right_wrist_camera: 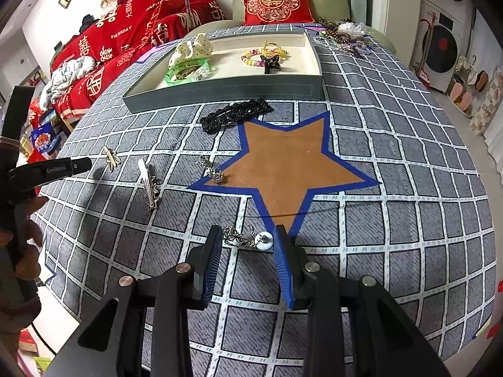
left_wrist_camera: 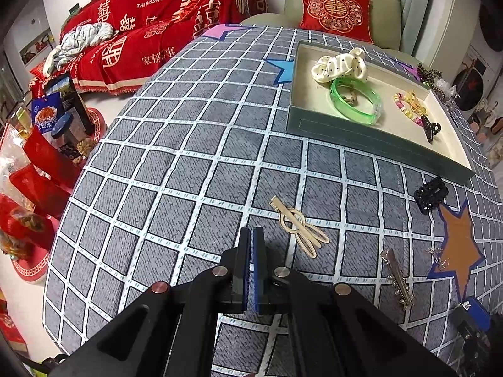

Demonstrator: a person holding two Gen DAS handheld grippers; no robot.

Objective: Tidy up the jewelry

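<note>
A grey tray (left_wrist_camera: 361,132) (right_wrist_camera: 220,92) with a cream floor holds a dotted scrunchie (left_wrist_camera: 341,64), a green bangle (left_wrist_camera: 355,100), beads (left_wrist_camera: 408,106) and a small black claw clip (left_wrist_camera: 430,128). On the checked cloth lie a gold hair clip (left_wrist_camera: 298,226) (right_wrist_camera: 111,157), a silver spiked clip (left_wrist_camera: 397,279) (right_wrist_camera: 149,185), a black beaded clip (left_wrist_camera: 430,194) (right_wrist_camera: 235,114) and a small silver charm (right_wrist_camera: 212,169). My left gripper (left_wrist_camera: 251,235) is shut and empty, just left of the gold clip. My right gripper (right_wrist_camera: 248,235) is open around a silver chain with a white disc (right_wrist_camera: 248,240) on the cloth.
An orange star with a blue edge (right_wrist_camera: 286,166) marks the cloth ahead of the right gripper. More jewelry (right_wrist_camera: 342,36) is heaped beyond the tray's far right corner. A red-covered sofa (left_wrist_camera: 151,25) and an armchair with a red cushion (left_wrist_camera: 336,12) stand behind the table. Red boxes (left_wrist_camera: 37,163) are stacked at left.
</note>
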